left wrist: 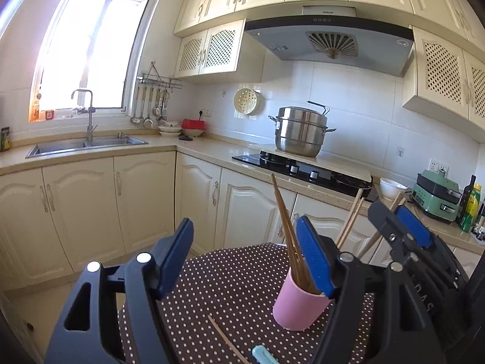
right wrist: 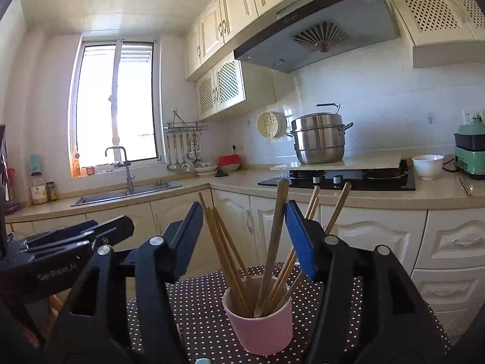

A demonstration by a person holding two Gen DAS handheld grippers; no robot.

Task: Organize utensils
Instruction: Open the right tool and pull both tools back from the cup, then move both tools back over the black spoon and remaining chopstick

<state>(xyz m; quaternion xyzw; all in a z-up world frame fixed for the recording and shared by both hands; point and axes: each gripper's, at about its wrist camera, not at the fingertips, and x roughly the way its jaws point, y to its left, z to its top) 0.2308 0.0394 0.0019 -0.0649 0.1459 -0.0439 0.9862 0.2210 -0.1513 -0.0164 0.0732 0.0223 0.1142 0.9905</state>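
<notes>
A pink cup [left wrist: 298, 306] [right wrist: 262, 324] stands on a brown polka-dot table [left wrist: 230, 285] [right wrist: 206, 312] and holds several wooden chopsticks [left wrist: 288, 233] [right wrist: 230, 257]. One loose chopstick [left wrist: 225, 339] and a pale blue utensil [left wrist: 263, 355] lie on the cloth near the front edge. My left gripper [left wrist: 245, 261] is open and empty above the table, left of the cup. My right gripper [right wrist: 242, 242] is open, its fingers either side of the chopsticks above the cup; it also shows in the left wrist view [left wrist: 403, 230].
Behind the table runs an L-shaped counter with cream cabinets [left wrist: 142, 200], a steel sink [left wrist: 85, 145], a black hob [left wrist: 303, 170] with a steel pot [left wrist: 300, 130], a white bowl [right wrist: 427, 165] and a green appliance [left wrist: 436, 194]. Bottles [left wrist: 469, 206] stand at the far right.
</notes>
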